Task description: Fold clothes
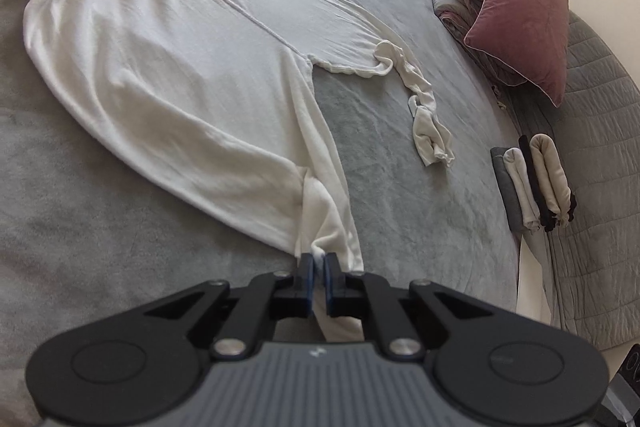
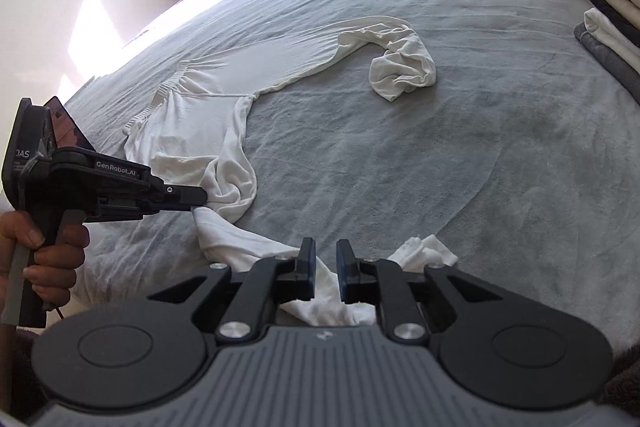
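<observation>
White trousers (image 1: 168,67) sprawl ahead of my jaws on the grey bedspread (image 1: 400,167). Left gripper (image 1: 319,259) pinches a leg hem. Right gripper (image 2: 325,251) is slightly spread, cloth between, ungripped. Lifting now drags one-sided, bunching the fabric.

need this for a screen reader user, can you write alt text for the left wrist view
The left gripper is shut on the cuff of one leg of white trousers spread across a grey bedspread. The other leg lies crumpled to the right, with a row of folded clothes and a pink cushion beyond.
</observation>
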